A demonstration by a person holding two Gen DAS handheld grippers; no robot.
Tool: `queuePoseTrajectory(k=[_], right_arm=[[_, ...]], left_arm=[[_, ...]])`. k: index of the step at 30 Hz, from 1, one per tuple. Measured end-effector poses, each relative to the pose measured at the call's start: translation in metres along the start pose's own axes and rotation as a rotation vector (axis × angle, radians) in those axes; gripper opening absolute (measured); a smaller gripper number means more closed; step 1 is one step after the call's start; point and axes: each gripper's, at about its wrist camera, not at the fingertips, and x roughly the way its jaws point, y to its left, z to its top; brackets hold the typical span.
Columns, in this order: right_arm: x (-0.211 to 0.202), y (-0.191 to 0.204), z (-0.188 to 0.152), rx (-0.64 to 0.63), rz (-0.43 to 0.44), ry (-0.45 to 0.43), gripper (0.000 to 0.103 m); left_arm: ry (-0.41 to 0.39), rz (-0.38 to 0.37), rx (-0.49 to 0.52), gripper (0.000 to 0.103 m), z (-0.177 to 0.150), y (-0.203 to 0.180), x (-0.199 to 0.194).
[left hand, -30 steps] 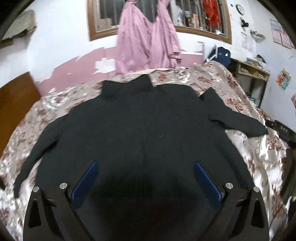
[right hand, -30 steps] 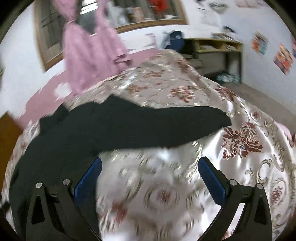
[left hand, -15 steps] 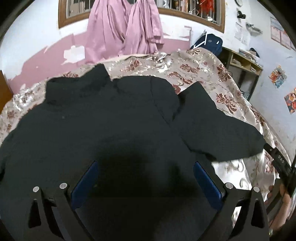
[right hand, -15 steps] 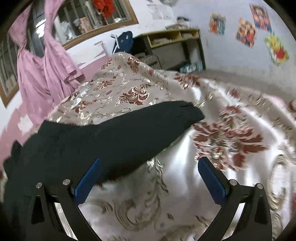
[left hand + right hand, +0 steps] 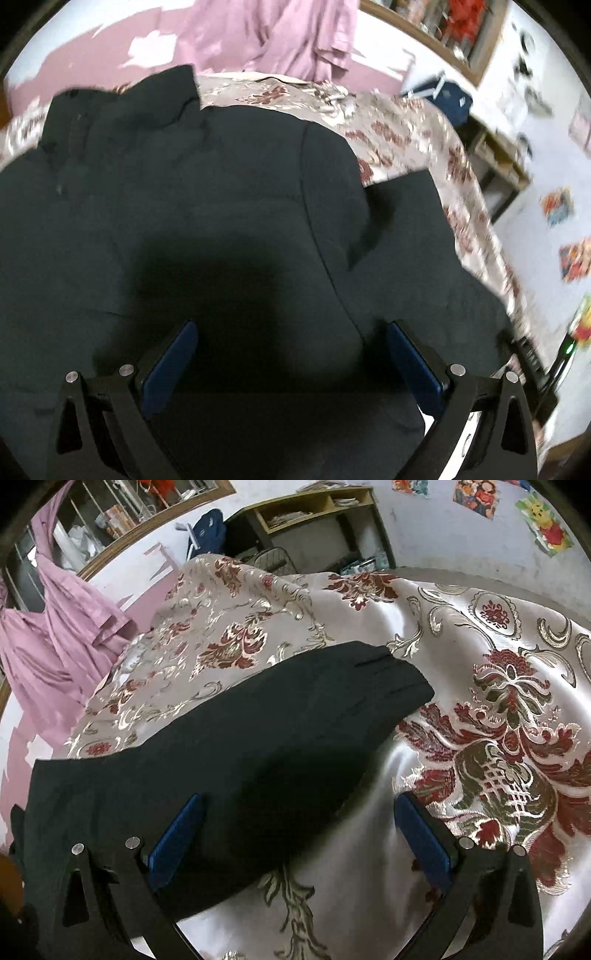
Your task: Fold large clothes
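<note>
We hold both grippers low over a black sweater (image 5: 192, 206) spread flat on the floral satin bedspread (image 5: 480, 635) of a bed. Our left gripper (image 5: 291, 363) is wide open and holds nothing; its blue pads (image 5: 171, 363) hover above the sweater's body, which fills nearly the whole left wrist view, with the collar (image 5: 122, 99) at the far left. Our right gripper (image 5: 295, 836) is likewise spread open and empty, poised over the sweater's sleeve (image 5: 280, 716). That sleeve stretches to the right across the bedspread, its cuff (image 5: 399, 679) lying flat on the red flower pattern. Beyond the bed, a pink curtain (image 5: 62, 627) hangs at the far left, and a wooden shelf unit (image 5: 317, 513) stands against the far wall with posters (image 5: 476, 494) nearby.
</note>
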Motion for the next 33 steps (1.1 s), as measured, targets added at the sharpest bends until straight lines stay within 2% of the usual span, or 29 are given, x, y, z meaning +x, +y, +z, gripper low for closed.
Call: queuePoseTrajectory(k=[1,3,5,6,7,8,9,12,17,21,24,28,33], right_arm=[[0.000,0.001,0.000,0.010,0.005,-0.014,0.099],[0.000,0.002,0.000,0.044,0.037,-0.027,0.076],[0.003,0.001,0.001,0.076,0.058,-0.027,0.071],[0.004,0.000,0.001,0.087,0.070,-0.035,0.059],[0.005,-0.001,0.001,0.103,0.072,-0.042,0.051],[0.004,-0.007,0.001,0.122,0.080,-0.041,0.036],[0.005,-0.011,0.002,0.145,0.107,-0.039,0.017],[0.006,-0.019,0.004,0.203,0.195,-0.031,0.008],[-0.036,-0.007,0.019,0.196,0.282,-0.163,0.006],[-0.083,0.015,0.041,0.095,0.331,-0.272,0.005],[-0.108,0.041,0.061,-0.012,0.342,-0.311,0.005],[-0.145,0.079,0.085,-0.087,0.383,-0.349,0.005],[-0.217,0.143,0.091,-0.239,0.458,-0.441,0.005]], left_arm=[[-0.008,-0.036,-0.019,0.103,0.000,0.005,-0.001],[-0.023,-0.083,-0.035,0.103,-0.001,0.013,-0.001],[-0.025,-0.107,-0.038,0.103,-0.003,0.016,-0.001],[-0.024,-0.106,-0.034,0.103,-0.004,0.017,0.001],[-0.020,-0.097,-0.019,0.103,-0.007,0.016,0.002],[-0.014,-0.084,-0.002,0.103,-0.009,0.014,0.004],[-0.004,-0.066,0.015,0.103,-0.009,0.012,0.006],[0.010,-0.054,0.036,0.103,-0.005,0.009,0.005],[0.006,-0.150,-0.007,0.103,-0.004,0.027,-0.007],[0.009,-0.213,0.003,0.102,-0.009,0.036,-0.010],[0.022,-0.214,0.054,0.102,-0.013,0.033,-0.011],[0.036,-0.206,0.097,0.102,-0.017,0.032,-0.012],[0.054,-0.244,0.102,0.102,-0.021,0.041,-0.025]])
